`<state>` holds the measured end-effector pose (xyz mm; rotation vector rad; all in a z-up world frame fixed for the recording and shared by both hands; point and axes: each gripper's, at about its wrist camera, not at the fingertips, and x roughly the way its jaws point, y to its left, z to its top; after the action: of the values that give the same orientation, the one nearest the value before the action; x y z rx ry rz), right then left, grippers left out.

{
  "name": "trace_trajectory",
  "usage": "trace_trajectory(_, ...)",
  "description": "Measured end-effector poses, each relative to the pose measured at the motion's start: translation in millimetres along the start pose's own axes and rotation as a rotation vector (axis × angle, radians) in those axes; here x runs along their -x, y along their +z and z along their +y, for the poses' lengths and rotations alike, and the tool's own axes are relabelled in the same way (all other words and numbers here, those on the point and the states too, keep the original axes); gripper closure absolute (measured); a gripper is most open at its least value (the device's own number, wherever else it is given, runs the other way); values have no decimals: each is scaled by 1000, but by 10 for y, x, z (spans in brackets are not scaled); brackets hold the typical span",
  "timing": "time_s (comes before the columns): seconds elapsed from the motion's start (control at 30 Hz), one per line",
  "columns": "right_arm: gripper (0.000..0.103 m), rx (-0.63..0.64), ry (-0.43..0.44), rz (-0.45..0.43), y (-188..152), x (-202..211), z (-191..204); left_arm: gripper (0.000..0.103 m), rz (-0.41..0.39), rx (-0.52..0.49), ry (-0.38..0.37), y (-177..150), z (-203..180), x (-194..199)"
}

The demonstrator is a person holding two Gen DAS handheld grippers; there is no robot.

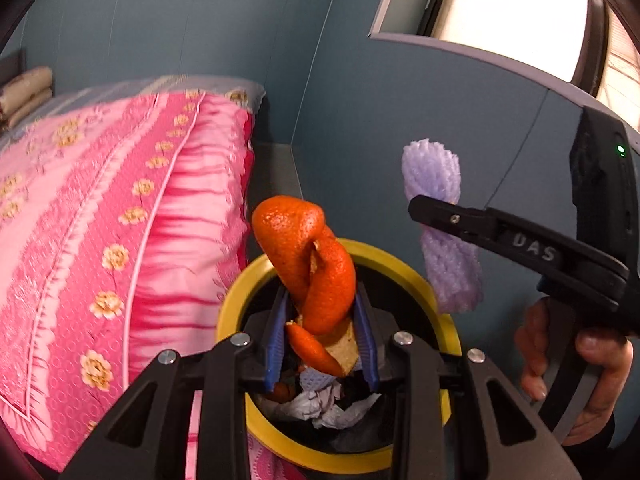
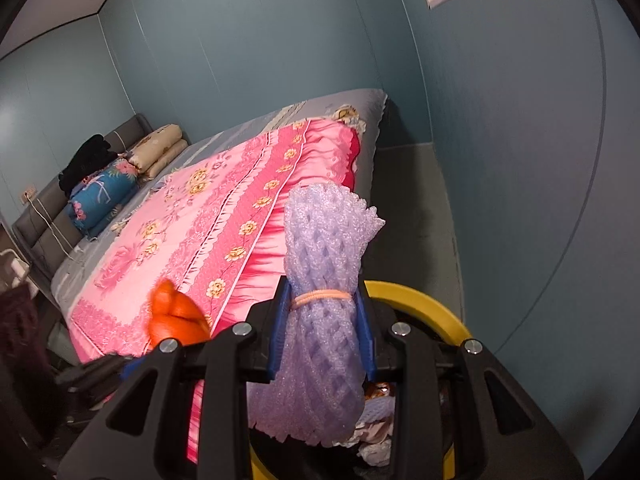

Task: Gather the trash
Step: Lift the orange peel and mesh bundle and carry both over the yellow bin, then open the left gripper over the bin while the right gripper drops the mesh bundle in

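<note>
- Black linkage of the left hand-held gripper (image 1: 322,344) fills the bottom of the left wrist view, directly over the bin; its blue pads pinch a curled orange peel (image 1: 308,264), which sticks up above the bin's mouth.
- Bed (image 2: 360,104), the largest thing in the room, stands just left of the bin against blue-grey walls; a pink flowered quilt (image 2: 224,216) covers most of it and hangs down its side next to the bin.
- At the bed's far end, well apart from the bin, lie a rolled blue flowered blanket (image 2: 102,196), two beige pillows (image 2: 160,148) and a pile of dark clothing (image 2: 86,160) against a grey headboard (image 2: 132,128).
- Window (image 1: 516,12), bright and washed out, sits high on the wall above and right of the bin.
- Bin (image 1: 404,264) is round with a yellow rim and a dark inside; it stands on the floor in the corner between bed and wall.
- Right hand-held gripper (image 2: 324,336) hangs over the bin's left edge, its blue pads squeezing a roll of lilac foam fruit netting (image 2: 324,300).
- From the left wrist view the same netting shows above and right of the bin, clamped crosswise, with a person's hand (image 1: 576,376) on the handle below.
- Crumpled white paper (image 1: 324,404) and another bit of lilac netting (image 1: 316,380) lie inside the bin.
- A thin peach rubber band (image 2: 320,297) cinches the held netting at its middle.
</note>
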<state>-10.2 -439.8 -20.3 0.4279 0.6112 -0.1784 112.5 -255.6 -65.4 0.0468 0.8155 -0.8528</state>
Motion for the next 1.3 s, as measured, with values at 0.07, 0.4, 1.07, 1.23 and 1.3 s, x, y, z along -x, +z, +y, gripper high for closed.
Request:
trace_trajectory(0.07, 74, -5, -5, 7, -39, -33, -48, 74, 23, 17, -1, -28, 20, -77)
trace_trajectory(0.4, 73, -45, 10, 69, -165, -272, -185, 72, 80, 28, -17, -100, 7, -264)
trace_trajectory(1.07, 57, -106, -6, 32, -210, -250, -266, 52, 26, 105, -34, -63, 173, 0)
trace_trajectory(1.23, 57, -76, 5, 26, -188, -241, -167, 52, -11, 137, -18, -54, 330, 172)
trace_trajectory(1.3, 57, -62, 11, 24, -191, -229, -111, 52, -26, 147, -4, -50, 408, 240)
